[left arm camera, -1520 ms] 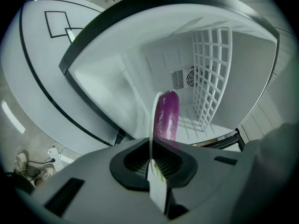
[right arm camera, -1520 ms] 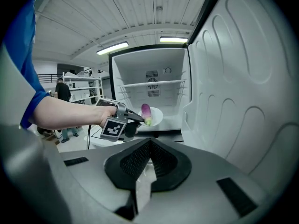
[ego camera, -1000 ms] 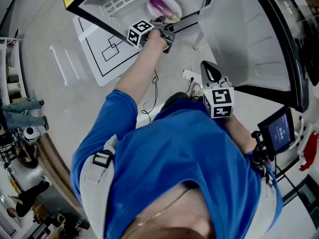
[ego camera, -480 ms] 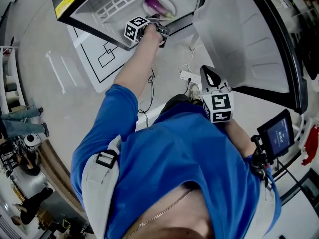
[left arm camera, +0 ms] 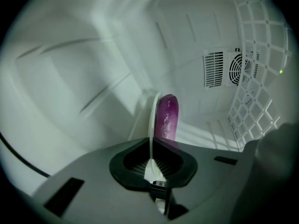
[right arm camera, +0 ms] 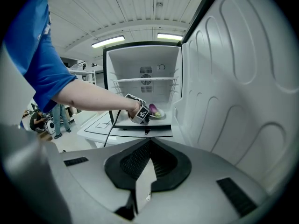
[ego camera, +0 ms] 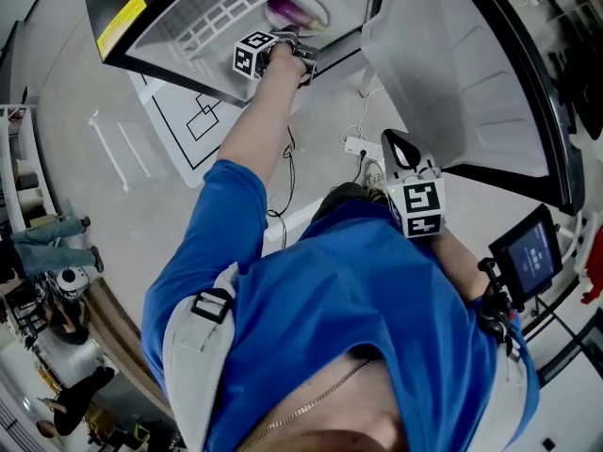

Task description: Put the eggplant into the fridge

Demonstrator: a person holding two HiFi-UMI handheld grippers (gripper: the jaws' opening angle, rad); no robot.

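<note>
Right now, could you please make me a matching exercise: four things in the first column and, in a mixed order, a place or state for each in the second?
Column one:
1. eggplant
2. left gripper
3. right gripper
4. fridge door

Column two:
a. stands open
b. lies on the white plate
c. close to the blue shirt
d. shut on the plate's rim

Pairs: 1-b; 2-d; 3-c; 4-a

In the head view, the left gripper's [ego camera: 294, 38] jaws are hidden behind its marker cube [ego camera: 252, 53], and the fridge [ego camera: 160, 22] runs off the top edge. In the left gripper view, the eggplant's [left arm camera: 167, 118] lower end is hidden behind the gripper's body, and the plate [left arm camera: 151, 125] shows only a thin rim.
</note>
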